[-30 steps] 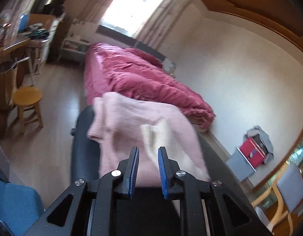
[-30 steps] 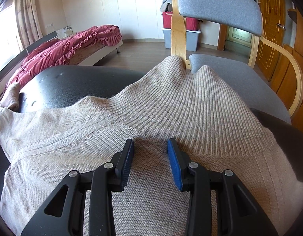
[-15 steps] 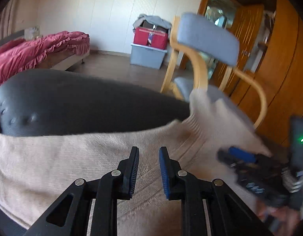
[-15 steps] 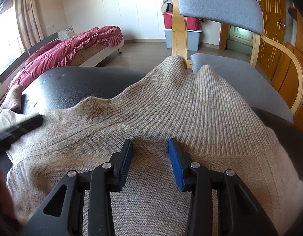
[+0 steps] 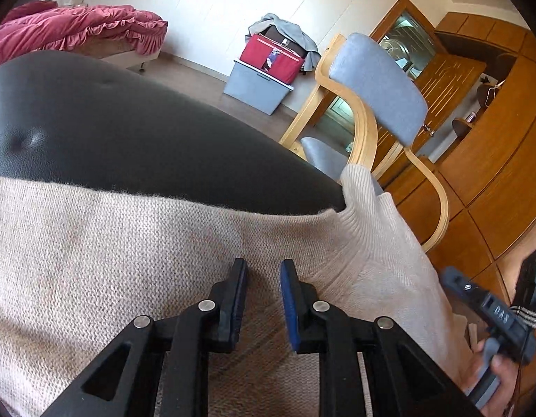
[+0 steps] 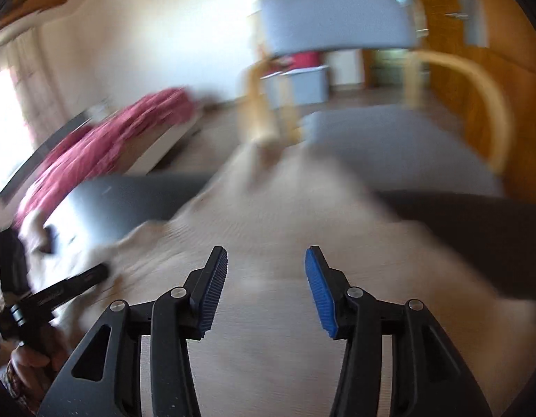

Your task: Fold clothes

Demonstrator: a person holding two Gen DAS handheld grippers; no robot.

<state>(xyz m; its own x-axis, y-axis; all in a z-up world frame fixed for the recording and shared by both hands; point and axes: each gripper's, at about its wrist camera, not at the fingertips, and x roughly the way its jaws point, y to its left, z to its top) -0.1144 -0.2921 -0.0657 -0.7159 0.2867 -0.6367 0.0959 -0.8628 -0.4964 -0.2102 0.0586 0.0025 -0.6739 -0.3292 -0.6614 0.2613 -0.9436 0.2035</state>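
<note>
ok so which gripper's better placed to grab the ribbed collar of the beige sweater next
Right, probably. The right gripper faces the ribbed collar head-on, jaws opening, nothing between them. The left gripper, closing slightly, sits over the sweater body with the collar off to its right.

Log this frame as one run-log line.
step: fold setup | beige sweater: spread on black cushion | left gripper: closing, over sweater, empty | right gripper: opening, over sweater, empty

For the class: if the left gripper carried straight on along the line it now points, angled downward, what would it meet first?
Most likely the beige sweater. The left gripper hangs just over the knit, its jaws closing with nothing pinched between them, and the fabric fills the line ahead. The black cushion lies beyond it. The gap above the cloth is hard to judge.
</note>
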